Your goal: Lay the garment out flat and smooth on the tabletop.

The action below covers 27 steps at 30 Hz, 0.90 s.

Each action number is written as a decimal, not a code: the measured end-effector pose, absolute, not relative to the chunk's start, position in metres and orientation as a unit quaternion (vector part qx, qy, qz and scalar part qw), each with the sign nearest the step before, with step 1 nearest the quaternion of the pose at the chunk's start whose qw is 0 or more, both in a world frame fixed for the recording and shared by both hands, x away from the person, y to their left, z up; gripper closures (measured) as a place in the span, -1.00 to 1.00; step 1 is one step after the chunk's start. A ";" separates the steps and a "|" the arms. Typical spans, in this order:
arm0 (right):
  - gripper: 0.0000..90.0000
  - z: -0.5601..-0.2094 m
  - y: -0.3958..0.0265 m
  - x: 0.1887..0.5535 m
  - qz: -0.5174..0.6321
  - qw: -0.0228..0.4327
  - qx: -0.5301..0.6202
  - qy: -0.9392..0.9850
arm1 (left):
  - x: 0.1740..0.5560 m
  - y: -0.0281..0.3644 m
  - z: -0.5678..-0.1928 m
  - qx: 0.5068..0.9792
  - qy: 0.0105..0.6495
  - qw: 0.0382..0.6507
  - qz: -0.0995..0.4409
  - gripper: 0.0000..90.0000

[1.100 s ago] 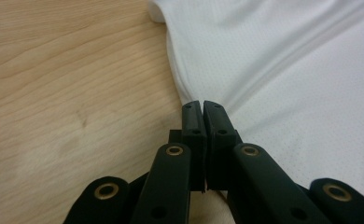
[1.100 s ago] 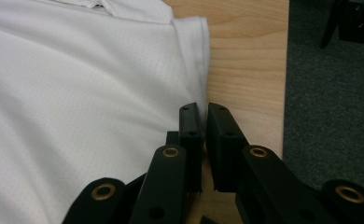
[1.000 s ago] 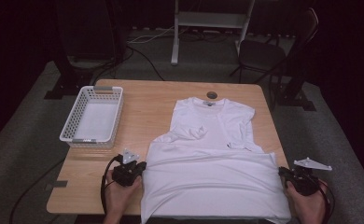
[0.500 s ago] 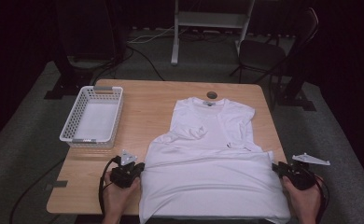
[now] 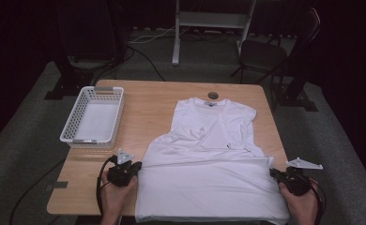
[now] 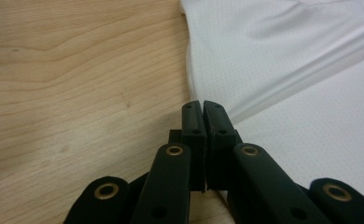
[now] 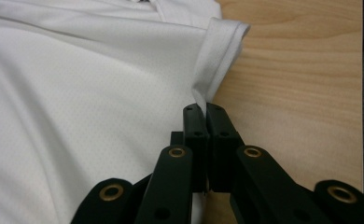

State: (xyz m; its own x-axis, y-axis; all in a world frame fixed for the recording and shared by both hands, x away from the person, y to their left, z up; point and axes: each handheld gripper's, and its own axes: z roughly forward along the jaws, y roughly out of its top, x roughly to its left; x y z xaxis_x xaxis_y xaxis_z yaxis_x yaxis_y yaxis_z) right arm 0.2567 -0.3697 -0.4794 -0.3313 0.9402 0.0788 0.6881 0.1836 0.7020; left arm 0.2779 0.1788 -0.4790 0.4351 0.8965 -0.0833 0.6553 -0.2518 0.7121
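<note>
A white T-shirt (image 5: 214,140) lies flat on the wooden table (image 5: 148,103), collar at the far side and its near part folded up over itself. My left gripper (image 5: 138,167) rests at the left end of that fold. Its jaws are shut, and the shirt's (image 6: 287,70) edge runs into the tips of the left gripper (image 6: 202,103). My right gripper (image 5: 272,172) is at the fold's right end. Its jaws have just been closing and now pinch a peak of the shirt's (image 7: 77,93) hemmed corner at the tips of the right gripper (image 7: 202,107).
A white slatted basket (image 5: 93,115) stands at the table's left side. A small round dark disc (image 5: 213,95) sits beyond the collar. A dark chair (image 5: 265,51) and a white stand's legs (image 5: 176,42) are on the floor behind the table.
My right hand has edged left, up to the shirt's right edge. The left hand and the shirt lie as before.
</note>
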 end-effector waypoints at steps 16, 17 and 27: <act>0.96 -0.479 -0.399 0.216 0.328 0.199 0.574 0.723 | 0.261 0.166 -0.479 0.786 0.481 0.355 0.159 0.98; 0.96 -0.478 -0.401 0.215 0.332 0.198 0.577 0.720 | 0.259 0.165 -0.479 0.788 0.479 0.354 0.158 0.98; 0.96 -0.475 -0.395 0.208 0.327 0.203 0.570 0.726 | 0.242 0.172 -0.480 0.783 0.484 0.358 0.154 0.98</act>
State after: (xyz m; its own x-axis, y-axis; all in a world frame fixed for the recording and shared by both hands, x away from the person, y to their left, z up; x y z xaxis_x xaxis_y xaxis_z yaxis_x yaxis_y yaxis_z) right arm 0.2085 -0.3952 -0.4746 -0.2672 0.9605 0.0774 0.6944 0.1362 0.7066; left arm 0.2420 0.1720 -0.4797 0.4834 0.8690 -0.1052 0.6486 -0.2749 0.7098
